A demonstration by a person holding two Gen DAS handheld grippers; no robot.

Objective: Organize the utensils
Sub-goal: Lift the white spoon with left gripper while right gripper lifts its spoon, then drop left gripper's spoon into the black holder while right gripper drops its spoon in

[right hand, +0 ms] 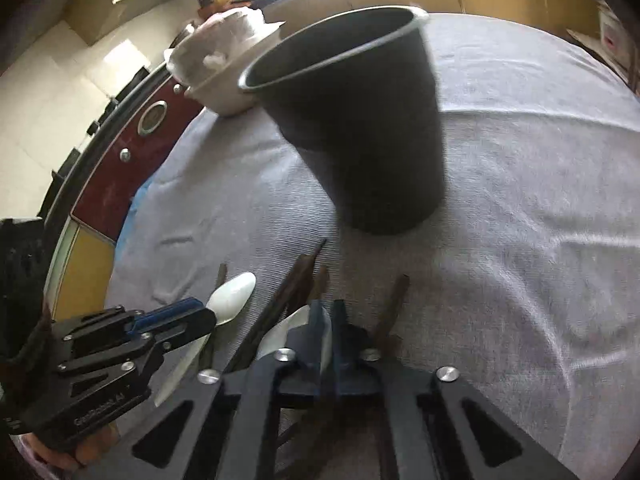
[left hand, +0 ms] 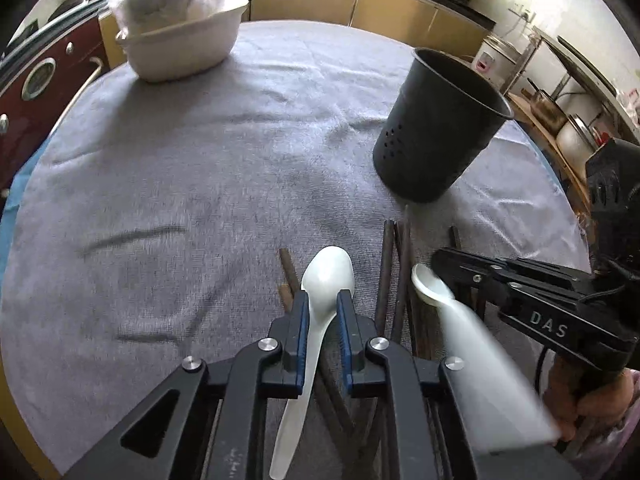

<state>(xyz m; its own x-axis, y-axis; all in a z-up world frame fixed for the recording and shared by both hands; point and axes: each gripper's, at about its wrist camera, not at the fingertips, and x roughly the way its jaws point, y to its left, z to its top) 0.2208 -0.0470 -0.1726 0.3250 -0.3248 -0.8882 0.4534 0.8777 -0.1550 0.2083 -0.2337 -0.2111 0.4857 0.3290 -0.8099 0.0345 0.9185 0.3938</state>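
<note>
Left hand-held gripper (left hand: 323, 300) clamping white spoon (left hand: 320, 300), black holder (left hand: 440, 128) beyond

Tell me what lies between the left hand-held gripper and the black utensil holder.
In the left wrist view, dark chopsticks and bare grey cloth lie between the left hand-held gripper, which has a white spoon between its fingers, and the black utensil holder.

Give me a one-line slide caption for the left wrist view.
Left claw straddles a white spoon near the dark utensil holder on grey cloth.
</note>
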